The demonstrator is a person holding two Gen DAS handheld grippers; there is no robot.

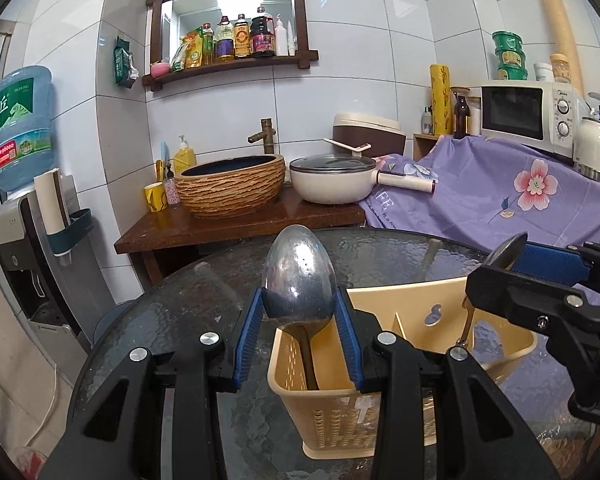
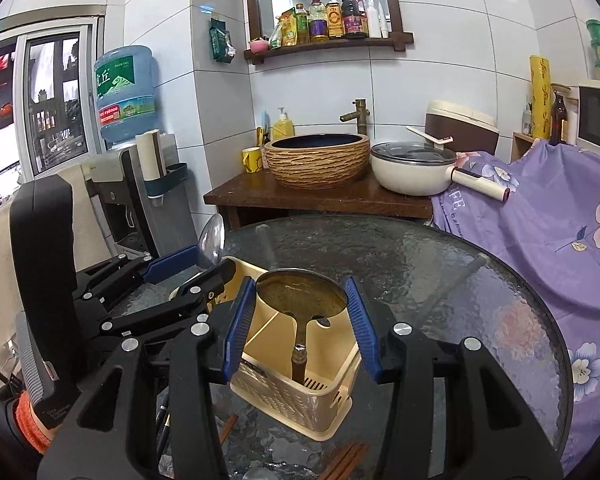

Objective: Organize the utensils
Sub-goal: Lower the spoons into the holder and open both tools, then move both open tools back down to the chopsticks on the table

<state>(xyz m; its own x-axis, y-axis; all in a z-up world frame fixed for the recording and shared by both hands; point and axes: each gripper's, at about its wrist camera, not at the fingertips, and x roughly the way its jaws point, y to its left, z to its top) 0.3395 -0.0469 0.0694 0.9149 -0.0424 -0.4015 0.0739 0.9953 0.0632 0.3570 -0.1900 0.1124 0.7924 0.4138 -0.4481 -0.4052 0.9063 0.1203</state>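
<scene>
Nearest the left wrist camera, the left gripper (image 1: 298, 312) is clamped on the bowl of a steel spoon (image 1: 298, 276), its blue pads (image 1: 247, 340) pressing the bowl's two edges; the bowl stands up toward the far wall and the handle drops steeply into the left compartment of the beige utensil caddy (image 1: 340, 420), so the spoon's long axis runs close to vertical, tip of the handle down. The right gripper (image 2: 302, 320) likewise grips a brass-coloured ladle spoon (image 2: 302, 292) by the rim of its bowl, the bowl's hollow facing up and toward the camera, with the handle pointing down into the right-hand compartment beyond the slanted divider, again near upright. Both utensils seem to be in the placing step: handles already inside the caddy, bowls not yet let go. The next move probably calls for spreading each pair of jaws so the spoons settle against the caddy walls, then lifting clear without catching the bowls. The caddy stands on a round glass table (image 2: 480, 280), and wooden chopsticks (image 2: 346, 460) lie on the glass at its near edge, apparently not yet sorted. Farther back sit a woven-look basin (image 1: 232, 188) and a lidded white pan (image 1: 332, 184) on a dark wooden counter.
</scene>
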